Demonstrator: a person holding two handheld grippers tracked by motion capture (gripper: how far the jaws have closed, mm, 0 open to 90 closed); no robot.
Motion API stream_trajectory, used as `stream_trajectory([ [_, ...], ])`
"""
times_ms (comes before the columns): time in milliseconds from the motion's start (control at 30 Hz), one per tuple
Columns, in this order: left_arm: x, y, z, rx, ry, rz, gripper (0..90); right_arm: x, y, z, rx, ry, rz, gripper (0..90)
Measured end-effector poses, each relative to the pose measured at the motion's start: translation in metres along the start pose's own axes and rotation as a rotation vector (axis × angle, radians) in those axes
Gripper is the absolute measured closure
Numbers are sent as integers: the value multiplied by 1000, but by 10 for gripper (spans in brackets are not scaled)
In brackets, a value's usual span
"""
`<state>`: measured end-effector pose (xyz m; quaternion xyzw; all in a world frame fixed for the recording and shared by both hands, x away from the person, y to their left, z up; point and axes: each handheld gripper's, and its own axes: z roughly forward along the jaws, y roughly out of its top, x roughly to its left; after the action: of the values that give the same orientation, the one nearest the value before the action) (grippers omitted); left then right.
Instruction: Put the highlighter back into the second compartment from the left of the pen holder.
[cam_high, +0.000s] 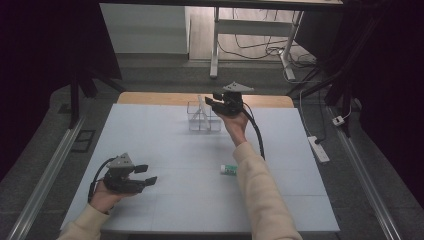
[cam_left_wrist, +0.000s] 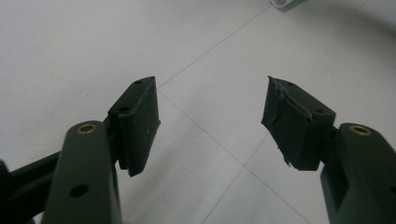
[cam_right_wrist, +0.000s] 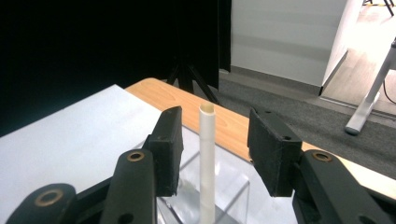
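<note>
- At the far middle of the tabletop (cam_high: 150, 150), a clear box (cam_high: 204, 117) with inner dividers holds a thin white tube (cam_right_wrist: 206, 158), which stands in one compartment and leans slightly.
- The right tool (cam_high: 220, 106) is at the box with its jaws apart. The tube rises between them, and neither pad (cam_right_wrist: 170, 149) presses on it.
- The left tool (cam_high: 145, 176) rests in the hand near the front left of the tabletop. Its jaws stand wide apart with nothing between them.
- Handling, tube: judged light and thin-walled, open at the top end. It is probably paper or plastic and likely to crush or kink under firm pressure. Its smooth round wall may slip or roll in the pads.
- Grasp point, tube: take it on the upper shaft above the box rim, with the pads square to the shaft and light closing force.
- Handling, box: judged rigid, light and smooth, so it could slide or tip if the tube is dragged sideways against a divider.
- A small white and green item (cam_high: 229, 169) lies on its side near the right forearm, well apart from the box.
- Surface: a pale, matt, flat sheet with faint seam lines covers the tabletop. A wooden edge (cam_right_wrist: 224, 121) shows behind the box.
- Room: grey carpet, dark curtains at both sides, a white desk frame (cam_high: 215, 45) with loose cables beyond, and a power strip (cam_high: 318, 149) on the floor at the right.
</note>
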<state>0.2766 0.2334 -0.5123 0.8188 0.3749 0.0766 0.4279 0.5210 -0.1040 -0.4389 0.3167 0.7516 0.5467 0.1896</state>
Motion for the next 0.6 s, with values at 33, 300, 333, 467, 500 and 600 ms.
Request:
stream_trajectory([
  [33, 0, 0, 0, 1, 1, 2, 355, -1, -1, -2, 4, 0, 4, 546],
  [300, 1, 0, 1, 3, 2, 1, 355, -7, -10, -23, 43, 2, -11, 543],
  [333, 1, 0, 1, 4, 3, 1, 355, -7, -11, -25, 50, 1, -16, 541],
  [467, 0, 1, 1, 4, 4, 2, 355, -7, -14, -35, 64, 6, -36, 540],
  [500, 1, 1, 1, 4, 5, 2, 355, -6, -15, -38, 65, 9, -37, 538],
  [600, 1, 1, 1, 3, 7, 1, 355, -5, -16, -44, 70, 22, -43, 535],
])
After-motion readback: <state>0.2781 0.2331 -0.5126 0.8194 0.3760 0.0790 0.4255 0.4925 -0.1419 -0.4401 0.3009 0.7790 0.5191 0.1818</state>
